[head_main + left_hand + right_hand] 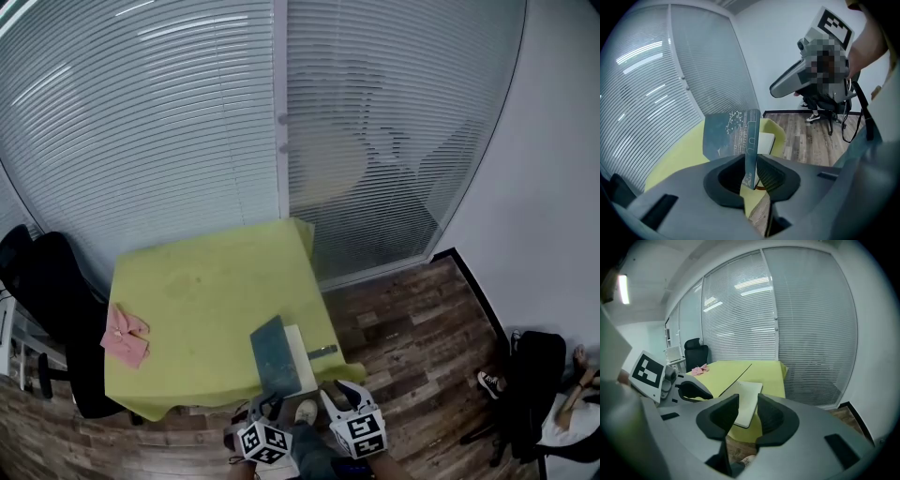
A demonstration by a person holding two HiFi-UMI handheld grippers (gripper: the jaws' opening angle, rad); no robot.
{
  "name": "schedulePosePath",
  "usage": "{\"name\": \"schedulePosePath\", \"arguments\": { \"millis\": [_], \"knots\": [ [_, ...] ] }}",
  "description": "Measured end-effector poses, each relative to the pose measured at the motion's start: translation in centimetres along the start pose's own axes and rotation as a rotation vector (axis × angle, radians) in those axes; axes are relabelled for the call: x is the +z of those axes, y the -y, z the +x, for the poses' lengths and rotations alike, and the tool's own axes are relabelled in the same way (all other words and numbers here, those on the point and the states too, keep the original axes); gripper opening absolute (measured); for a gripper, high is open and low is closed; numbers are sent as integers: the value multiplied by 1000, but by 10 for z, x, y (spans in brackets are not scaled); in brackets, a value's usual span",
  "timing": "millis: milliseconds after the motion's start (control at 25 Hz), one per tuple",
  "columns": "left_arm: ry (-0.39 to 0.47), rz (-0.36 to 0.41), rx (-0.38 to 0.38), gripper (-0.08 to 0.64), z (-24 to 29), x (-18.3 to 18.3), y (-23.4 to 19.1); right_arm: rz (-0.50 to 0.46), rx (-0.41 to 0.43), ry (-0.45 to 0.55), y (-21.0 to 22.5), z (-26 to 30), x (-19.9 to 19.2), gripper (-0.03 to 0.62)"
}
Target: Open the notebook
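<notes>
**The cover is up, and it has to fall to the left**

Head view: The notebook [298, 349] lies near the counter's [206, 281] near right corner. Its long side runs from the near edge toward the far edge. The dark cover [274, 356] is lifted off the white pages. The left gripper [270, 403] is right at it. The right gripper [339, 392] is just beside it.

Left gripper view: The cover [729, 133] stands up on its edge. The left gripper's [749, 171] fingers are narrow and pinch its near corner. The white pages [765, 142] lie to the right.

Right gripper view: The right gripper's [747, 416] fingers are wide and hold nothing. The bare page [747, 401] lies ahead of them.

I think the left hand should lay the cover down toward the counter's left edge.
</notes>
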State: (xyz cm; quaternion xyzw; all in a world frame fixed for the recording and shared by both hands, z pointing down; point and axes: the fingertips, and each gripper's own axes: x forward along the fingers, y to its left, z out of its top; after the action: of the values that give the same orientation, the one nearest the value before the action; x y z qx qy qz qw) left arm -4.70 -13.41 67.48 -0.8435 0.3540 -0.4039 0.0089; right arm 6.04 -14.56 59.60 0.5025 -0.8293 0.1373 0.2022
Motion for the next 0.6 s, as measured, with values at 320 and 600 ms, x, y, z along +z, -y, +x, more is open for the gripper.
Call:
{"name": "schedulePosePath", "arguments": {
  "millis": [320, 600],
  "knots": [
    [13, -11, 9, 94, -2, 2, -2, -3, -13, 6, 4, -1, 0, 138],
    [26, -41, 19, 86, -4, 2, -4, -1, 2, -6, -2, 1, -2, 138]
  ]
}}
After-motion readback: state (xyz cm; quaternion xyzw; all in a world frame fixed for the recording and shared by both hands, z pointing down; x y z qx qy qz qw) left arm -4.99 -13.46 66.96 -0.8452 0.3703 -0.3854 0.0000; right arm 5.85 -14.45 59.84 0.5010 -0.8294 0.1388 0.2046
